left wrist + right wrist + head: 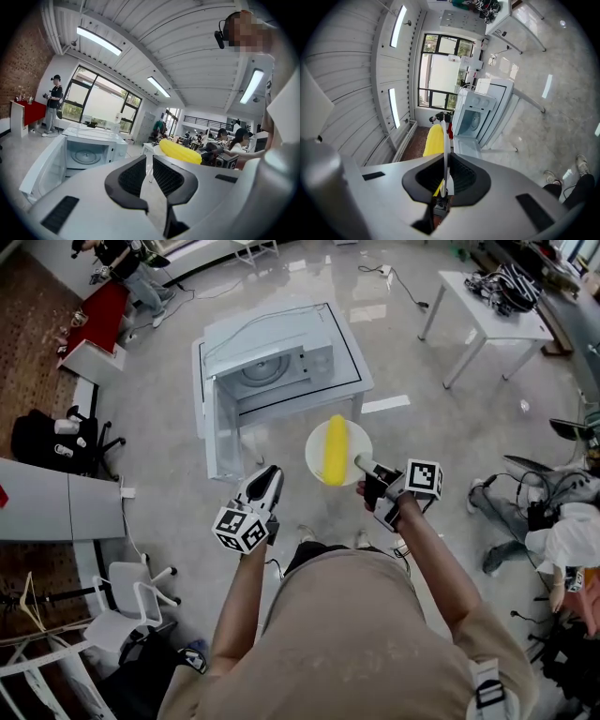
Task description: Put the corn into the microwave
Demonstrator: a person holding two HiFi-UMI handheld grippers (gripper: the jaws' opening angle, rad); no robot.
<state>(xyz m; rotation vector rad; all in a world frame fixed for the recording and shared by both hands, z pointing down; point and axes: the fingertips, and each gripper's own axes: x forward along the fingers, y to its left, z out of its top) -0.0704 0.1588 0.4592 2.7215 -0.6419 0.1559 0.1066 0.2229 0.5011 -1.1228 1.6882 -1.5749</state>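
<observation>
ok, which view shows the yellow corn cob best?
Head view: the whole yellow corn cob lies lengthwise on the round white plate, seen from above. Left gripper view shows it side-on and small. Right gripper view shows only a strip beside the edge-on plate.

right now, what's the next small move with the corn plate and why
Probably carry the plate forward to the microwave: its door stands open, the corn lies on the plate, and the right gripper grips the rim, short of the cavity.
</observation>
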